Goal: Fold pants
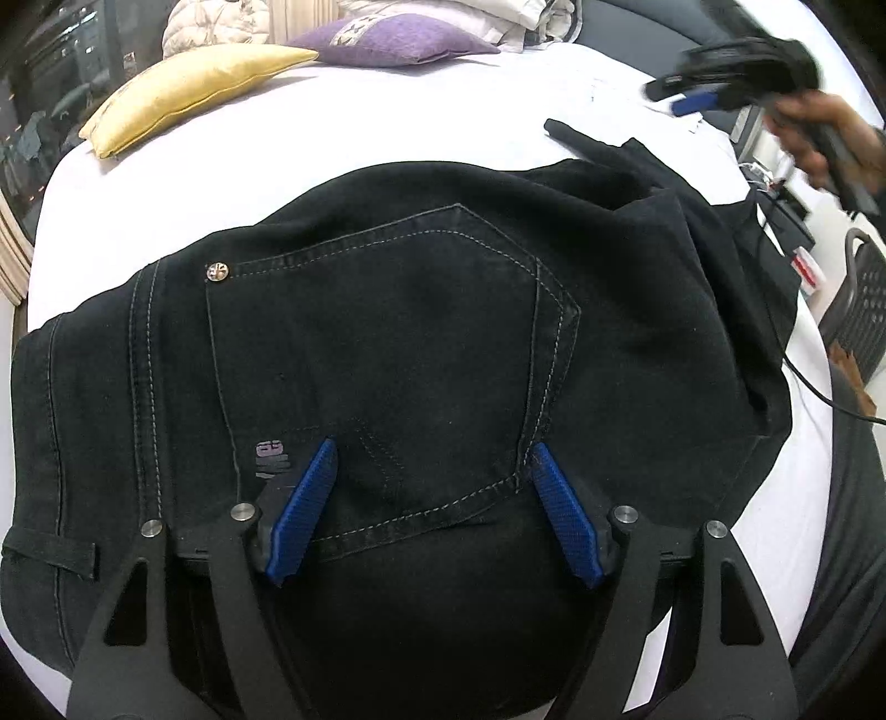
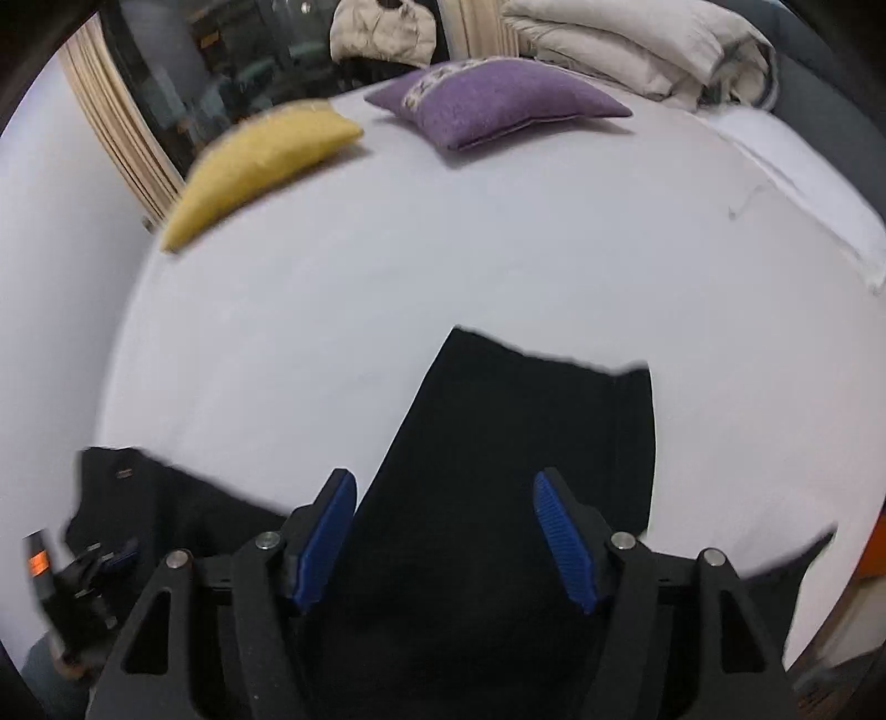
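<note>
Jaws on both grippers stand apart, clamped on nothing. Nearest, the left gripper (image 1: 432, 498) hovers low over the black pants (image 1: 387, 343), its blue pads (image 1: 302, 509) framing the stitched back pocket (image 1: 387, 332) with its small rivet (image 1: 217, 272). From the right wrist view, the right gripper (image 2: 443, 531) hangs above a pant leg (image 2: 526, 443) stretched across the white bed (image 2: 387, 277); the pants lie spread flat there. Farther back sit a yellow pillow (image 2: 260, 166), a purple pillow (image 2: 498, 108), then a folded beige comforter (image 2: 637, 50).
</note>
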The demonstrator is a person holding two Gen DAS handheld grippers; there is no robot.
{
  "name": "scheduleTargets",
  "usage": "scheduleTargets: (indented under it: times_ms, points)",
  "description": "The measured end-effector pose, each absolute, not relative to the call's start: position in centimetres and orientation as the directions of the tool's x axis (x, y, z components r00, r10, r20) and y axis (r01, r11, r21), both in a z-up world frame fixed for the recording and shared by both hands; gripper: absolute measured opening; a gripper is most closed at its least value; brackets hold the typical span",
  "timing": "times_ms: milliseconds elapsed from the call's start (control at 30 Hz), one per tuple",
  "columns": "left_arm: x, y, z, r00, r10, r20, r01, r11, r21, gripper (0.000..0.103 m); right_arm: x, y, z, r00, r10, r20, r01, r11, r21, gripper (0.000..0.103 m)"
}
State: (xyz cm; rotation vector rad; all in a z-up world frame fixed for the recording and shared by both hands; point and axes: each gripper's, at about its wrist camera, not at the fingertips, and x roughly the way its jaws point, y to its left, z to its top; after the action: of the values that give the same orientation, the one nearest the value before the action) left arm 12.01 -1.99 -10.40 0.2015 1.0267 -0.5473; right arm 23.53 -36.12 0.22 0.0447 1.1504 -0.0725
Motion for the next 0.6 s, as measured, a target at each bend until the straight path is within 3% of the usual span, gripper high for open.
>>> scheduleTargets:
  times_ms: [133,300,533,600]
  points:
    - [12.1,-1.9,-10.3,0.400,-0.339,-0.852,0.520,0.849,-0.093,0.073,28.1,-34.6,-2.9,0.322,-0.143,-0.936,0.077,0.989,-0.125,0.070]
    - [10.7,-0.9,-10.8,0.410,-0.346,-0.844,0.519,0.850,-0.096,0.073,31.8,-36.6,-6.5,0.201,-0.227,-0.953,0.227,0.957,-0.180,0.070]
    - [9.9,1.0,-10.7,0.421,-0.358,-0.834,0.513,0.852,-0.107,0.073,32.8,-38.7,-9.1,0.127,-0.196,-0.972,0.270,0.950,-0.156,0.069]
    - [9.7,1.2,-10.8,0.423,-0.359,-0.832,0.513,0.852,-0.107,0.073,32.7,-38.6,-8.9,0.132,-0.196,-0.972,0.248,0.956,-0.160,0.060]
